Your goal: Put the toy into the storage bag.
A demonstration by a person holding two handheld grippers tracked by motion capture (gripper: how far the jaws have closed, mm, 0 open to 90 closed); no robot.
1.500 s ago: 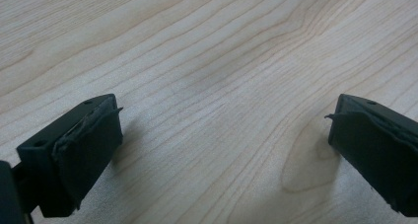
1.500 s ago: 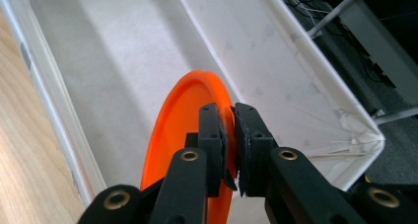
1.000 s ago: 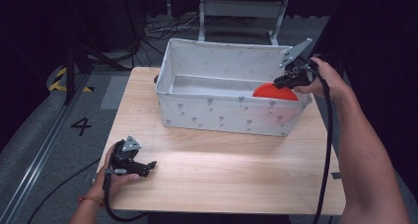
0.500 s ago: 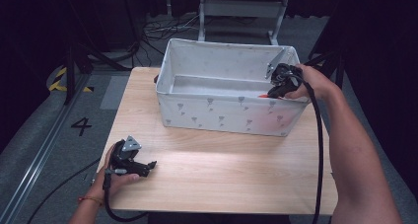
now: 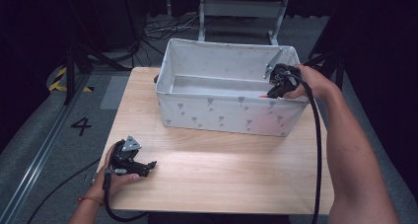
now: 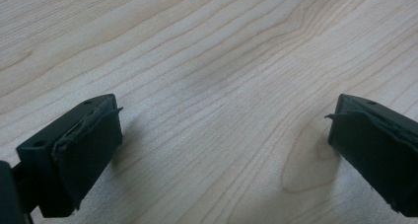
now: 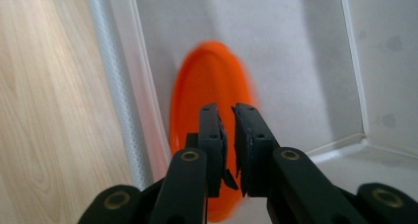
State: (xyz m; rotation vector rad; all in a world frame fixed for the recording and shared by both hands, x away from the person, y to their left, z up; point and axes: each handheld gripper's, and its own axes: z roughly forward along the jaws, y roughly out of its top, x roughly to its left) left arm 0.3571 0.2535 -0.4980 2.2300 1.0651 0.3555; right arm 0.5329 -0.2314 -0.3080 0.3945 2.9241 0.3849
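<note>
While the left gripper (image 5: 148,166) rests on the table (image 5: 222,174) with jaws wide and empty, the right gripper (image 7: 227,128) reaches into the fabric bin (image 5: 217,113), jaws pinched on the orange plate's (image 7: 207,86) rim. Plate stands on edge against the near wall, long axis along that wall; its outline is blurred and its lower part hidden by the jaws.

High view down over table (image 5: 217,179) and bin (image 5: 222,113); gripper views close on wood and bin interior.

Your orange disc (image 7: 209,93), round and plastic-looking, blurred, standing on edge inside the white fabric bin (image 5: 217,113), close against its near wall, right end.
</note>
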